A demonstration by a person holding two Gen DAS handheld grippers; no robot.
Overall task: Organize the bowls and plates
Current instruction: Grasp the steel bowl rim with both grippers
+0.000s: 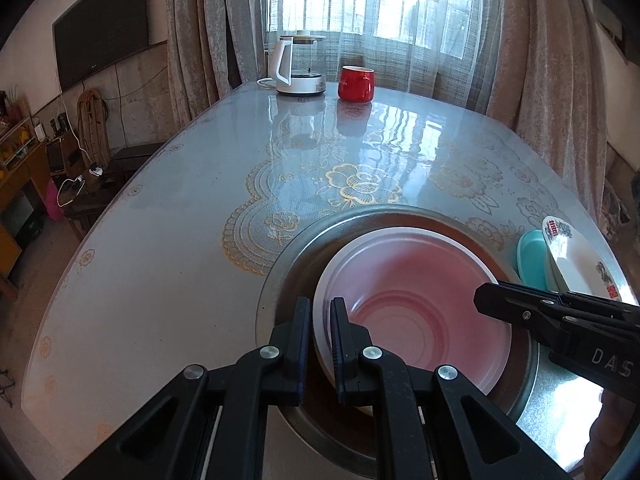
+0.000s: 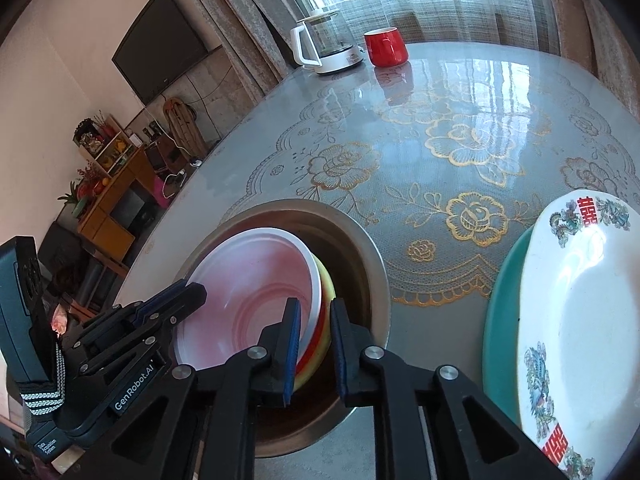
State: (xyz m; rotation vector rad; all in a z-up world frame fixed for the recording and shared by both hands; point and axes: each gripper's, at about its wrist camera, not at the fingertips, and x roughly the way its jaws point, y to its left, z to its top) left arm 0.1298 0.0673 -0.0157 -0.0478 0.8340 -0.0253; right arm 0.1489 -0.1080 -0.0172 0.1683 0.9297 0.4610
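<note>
Pink bowl (image 1: 416, 304) rim between left gripper (image 1: 320, 320) jaws

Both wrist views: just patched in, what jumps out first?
The pink bowl dominates, nested in a metal basin at the table's near edge, with the left gripper pinching its rim. To the right, a white floral plate sits on a teal plate. Far back stands a red mug.

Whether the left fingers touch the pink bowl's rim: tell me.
Touching. In the left wrist view the left gripper has one finger on each side of the pink bowl rim, pinching it with no gap visible.
</note>
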